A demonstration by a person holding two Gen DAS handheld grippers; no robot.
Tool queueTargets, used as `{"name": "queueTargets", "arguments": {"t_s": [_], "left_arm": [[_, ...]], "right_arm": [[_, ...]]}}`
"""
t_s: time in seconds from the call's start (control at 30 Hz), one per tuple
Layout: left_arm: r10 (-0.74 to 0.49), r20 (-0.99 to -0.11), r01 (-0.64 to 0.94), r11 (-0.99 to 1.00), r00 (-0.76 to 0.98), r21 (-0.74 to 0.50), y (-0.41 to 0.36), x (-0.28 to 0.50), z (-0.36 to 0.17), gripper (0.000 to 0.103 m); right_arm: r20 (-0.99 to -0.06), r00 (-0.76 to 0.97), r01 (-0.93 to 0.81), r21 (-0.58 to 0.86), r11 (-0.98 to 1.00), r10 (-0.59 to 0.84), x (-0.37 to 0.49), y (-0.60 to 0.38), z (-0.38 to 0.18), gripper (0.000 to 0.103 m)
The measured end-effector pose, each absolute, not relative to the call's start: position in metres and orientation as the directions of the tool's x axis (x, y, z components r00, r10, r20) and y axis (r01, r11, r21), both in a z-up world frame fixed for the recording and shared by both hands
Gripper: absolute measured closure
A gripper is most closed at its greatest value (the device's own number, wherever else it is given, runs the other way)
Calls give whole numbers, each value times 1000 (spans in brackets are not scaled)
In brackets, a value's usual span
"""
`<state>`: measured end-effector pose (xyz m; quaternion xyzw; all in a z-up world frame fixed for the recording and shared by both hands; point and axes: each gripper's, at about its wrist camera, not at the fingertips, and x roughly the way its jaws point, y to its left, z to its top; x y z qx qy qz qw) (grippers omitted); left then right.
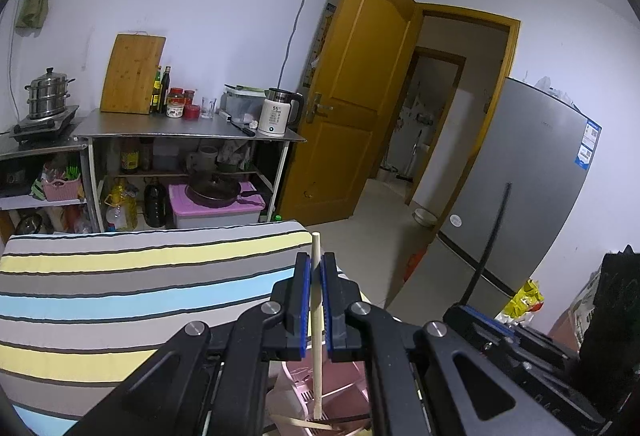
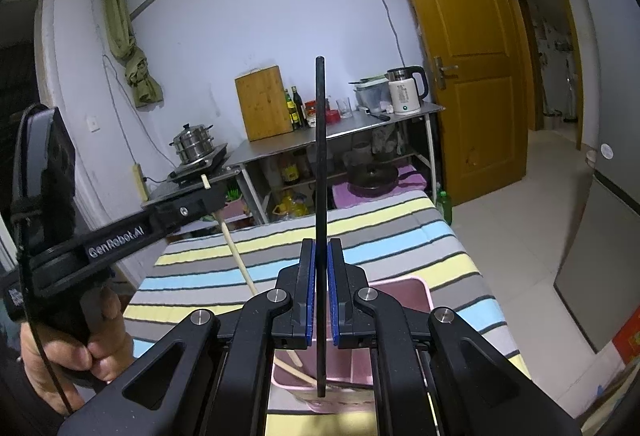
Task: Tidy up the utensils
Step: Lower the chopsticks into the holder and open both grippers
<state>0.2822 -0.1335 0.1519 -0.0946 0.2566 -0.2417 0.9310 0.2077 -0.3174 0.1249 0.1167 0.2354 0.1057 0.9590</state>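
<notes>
A: Holding status? 
B: Left gripper (image 1: 316, 296) is clamped mid-shaft on the wooden chopstick (image 1: 317, 348); right gripper (image 2: 319, 296) is clamped on the black chopstick (image 2: 320, 156), both pointing to 12 o'clock above the pink basket (image 2: 404, 316).
A: Handling? 
B: Judged light, stiff, slippery; grip mid-shaft.

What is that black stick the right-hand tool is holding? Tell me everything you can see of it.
The black chopstick is a thin, straight, matte rod, likely plastic or lacquered wood. It stands nearly upright, pinched about two thirds of the way down between the blue pads of the right gripper, which is shut on it. Its top end is free in the air; its lower end dips into the pink basket on the striped cloth. In the left wrist view it shows as a dark slanted line.
</notes>
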Motion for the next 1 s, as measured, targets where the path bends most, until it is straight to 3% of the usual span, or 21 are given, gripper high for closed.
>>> {"name": "queueTargets", "arguments": {"t_s": [0.2, 0.8, 1.0], "left_arm": [[-497, -438, 401, 867, 749, -297, -132, 286, 146, 98], [-495, -501, 406, 869, 710, -284, -130, 274, 106, 98], [-493, -502, 404, 870, 710, -284, -125, 266, 108, 98]], "right_arm": [[-430, 865, -147, 271, 951, 256, 210, -319, 124, 97], [-562, 790, -138, 227, 964, 245, 217, -299, 70, 97], [-564, 791, -135, 218, 967, 238, 211, -300, 71, 93]]}}
